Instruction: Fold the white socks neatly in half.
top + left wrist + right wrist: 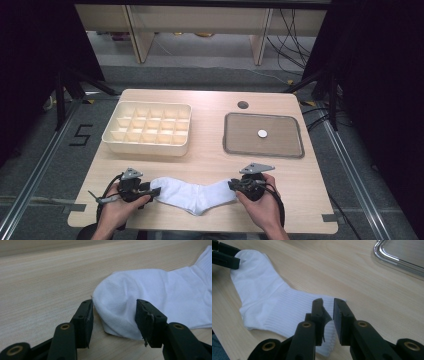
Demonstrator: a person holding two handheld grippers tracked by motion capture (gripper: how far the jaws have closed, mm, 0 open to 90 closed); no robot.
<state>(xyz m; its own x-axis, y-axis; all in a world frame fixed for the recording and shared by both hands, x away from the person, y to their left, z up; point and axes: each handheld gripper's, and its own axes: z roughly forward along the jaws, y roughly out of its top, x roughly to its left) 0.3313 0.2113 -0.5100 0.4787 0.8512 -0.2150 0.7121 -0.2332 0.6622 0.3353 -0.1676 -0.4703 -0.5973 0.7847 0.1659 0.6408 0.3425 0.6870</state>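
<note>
Sock (192, 194), white and lying flat, sits at the lower centre of the high view, on the near edge of a pale wooden bench (205, 160). Its toe end points to the lower left of the frame, its ribbed cuff to the lower right.

At the toe, the left gripper (155, 191) has its jaws spread, one on either side of the rounded fabric; in the left gripper view the toe bulges between them, and they do not look closed on it. At the cuff, the right gripper (232, 185) has its jaws nearly together with a thin fold of the ribbed edge between them, so it appears to be pinching the cuff, though a narrow gap remains visible in the right gripper view. A person's hands hold both tools from the bottom of the frame.

Further up, a cream divided organiser box (148, 129) occupies the upper left of the bench, and a shallow metal tray (263, 135) with a small white disc (262, 133) sits at the upper right.

Judged from this, the step in hand is taking hold of both ends of the sock. Next, the left jaws probably need to close on the toe before any lifting or folding.
</note>
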